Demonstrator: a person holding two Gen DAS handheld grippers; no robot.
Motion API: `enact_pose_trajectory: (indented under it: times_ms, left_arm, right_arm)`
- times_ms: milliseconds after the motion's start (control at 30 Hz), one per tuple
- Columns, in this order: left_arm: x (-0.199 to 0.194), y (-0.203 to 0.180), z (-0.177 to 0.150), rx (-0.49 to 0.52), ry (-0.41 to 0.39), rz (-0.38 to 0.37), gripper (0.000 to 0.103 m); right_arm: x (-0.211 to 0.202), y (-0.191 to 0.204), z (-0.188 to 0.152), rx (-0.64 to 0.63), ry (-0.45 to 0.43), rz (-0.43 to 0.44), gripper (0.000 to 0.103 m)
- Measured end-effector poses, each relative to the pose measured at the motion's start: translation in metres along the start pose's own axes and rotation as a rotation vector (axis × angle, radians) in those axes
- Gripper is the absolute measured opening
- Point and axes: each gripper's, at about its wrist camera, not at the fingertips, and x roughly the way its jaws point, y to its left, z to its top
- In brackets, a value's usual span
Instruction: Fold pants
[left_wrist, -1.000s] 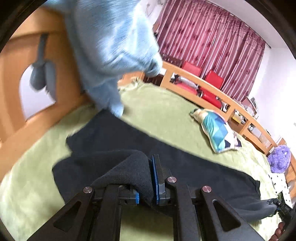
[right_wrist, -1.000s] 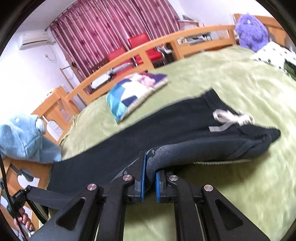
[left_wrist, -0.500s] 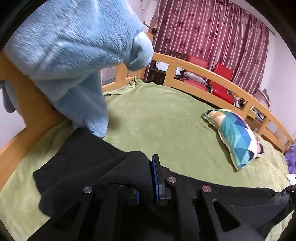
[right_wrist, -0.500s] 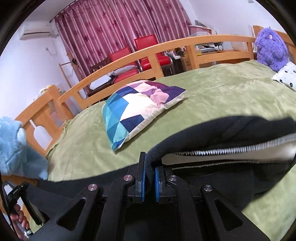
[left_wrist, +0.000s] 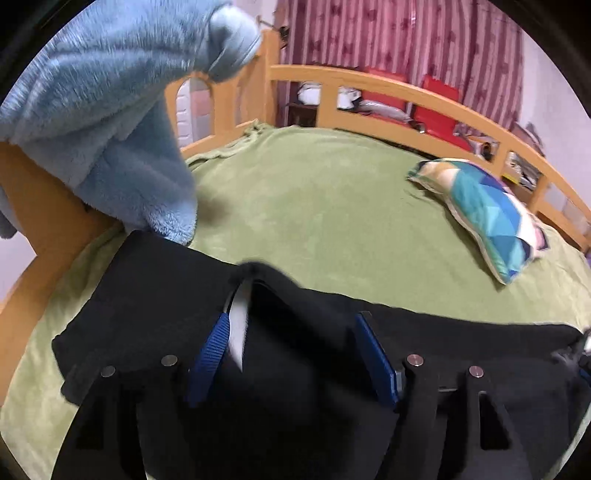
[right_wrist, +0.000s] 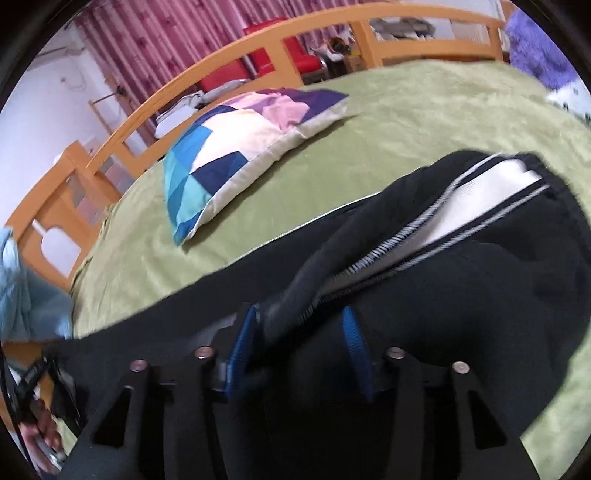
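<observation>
Releasing looks like the step in hand: the left gripper (left_wrist: 291, 354) and the right gripper (right_wrist: 299, 347) both hover with jaws wide, gripping nothing, over the black pants (left_wrist: 147, 295) lying doubled lengthwise on the green bed (left_wrist: 314, 206); to do it well, draw both straight back so no pad snags cloth; then check that the edges lie even.
</observation>
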Motion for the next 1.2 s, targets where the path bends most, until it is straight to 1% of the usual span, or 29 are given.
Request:
enact_pose_trajectory:
  times_ms: [67,133,167,267,333,433,500,600,733,800,833,867,900,967,1033,1067,1100,1133,1167,1200]
  left_arm:
    - [-0.019,-0.001,-0.008,0.016,0.002,-0.021,0.075]
    - [-0.04,0.002,-0.024,-0.005,0.009,-0.053,0.076]
    - [-0.046,0.005,-0.03,-0.016,0.021,-0.059,0.077]
    - [-0.062,0.013,-0.059,-0.048,0.069,-0.073,0.077]
    - [-0.067,0.019,-0.078,-0.068,0.104,-0.092,0.077]
    - [-0.069,0.032,-0.105,-0.086,0.155,-0.103,0.077]
    - [-0.063,0.045,-0.119,-0.148,0.179,-0.125,0.077]
    - [-0.045,0.057,-0.128,-0.202,0.215,-0.14,0.077]
    - [-0.015,0.06,-0.128,-0.246,0.226,-0.151,0.077]
    - [-0.001,0.064,-0.126,-0.281,0.228,-0.159,0.077]
    - [0.003,0.064,-0.123,-0.292,0.213,-0.159,0.077]
    - [0.007,0.064,-0.121,-0.297,0.203,-0.158,0.077]
    - [0.012,0.063,-0.118,-0.303,0.193,-0.158,0.077]
    - [0.023,0.063,-0.113,-0.322,0.191,-0.143,0.077]
    - [0.029,0.058,-0.109,-0.336,0.182,-0.111,0.077]
    - [0.03,0.056,-0.107,-0.337,0.181,-0.096,0.074]
    - [0.03,0.053,-0.106,-0.329,0.186,-0.072,0.066]
    - [0.029,0.051,-0.105,-0.316,0.188,-0.035,0.043]
    - [0.026,0.049,-0.106,-0.295,0.191,-0.035,0.023]
    - [0.022,0.05,-0.106,-0.28,0.193,-0.067,0.014]
  right_arm:
    - [-0.019,-0.001,-0.01,-0.052,-0.003,-0.041,0.052]
    - [-0.038,-0.005,-0.024,-0.106,0.013,-0.086,0.053]
    - [-0.046,-0.009,-0.029,-0.111,0.012,-0.093,0.054]
    - [-0.068,-0.029,-0.056,-0.075,0.021,-0.09,0.057]
    - [-0.075,-0.041,-0.071,-0.047,0.037,-0.096,0.057]
    - [-0.076,-0.062,-0.093,0.009,0.061,-0.094,0.057]
    - [-0.073,-0.073,-0.1,0.044,0.068,-0.081,0.057]
    - [-0.068,-0.083,-0.099,0.08,0.065,-0.059,0.057]
    - [-0.056,-0.096,-0.086,0.136,0.033,-0.04,0.058]
    - [-0.044,-0.1,-0.078,0.163,0.04,-0.03,0.058]
    - [-0.036,-0.103,-0.074,0.187,0.041,-0.012,0.06]
    - [-0.03,-0.103,-0.071,0.204,0.041,0.002,0.065]
    - [-0.025,-0.103,-0.068,0.215,0.039,0.013,0.067]
    - [-0.011,-0.102,-0.059,0.237,0.032,0.026,0.074]
    - [0.002,-0.1,-0.049,0.251,0.007,0.02,0.075]
    - [0.005,-0.099,-0.046,0.255,0.002,0.01,0.073]
    - [0.008,-0.097,-0.041,0.263,0.001,-0.009,0.066]
    - [0.009,-0.094,-0.038,0.268,-0.009,-0.039,0.034]
    - [0.007,-0.094,-0.037,0.27,-0.018,-0.055,0.021]
    - [0.004,-0.095,-0.037,0.269,-0.021,-0.035,0.019]
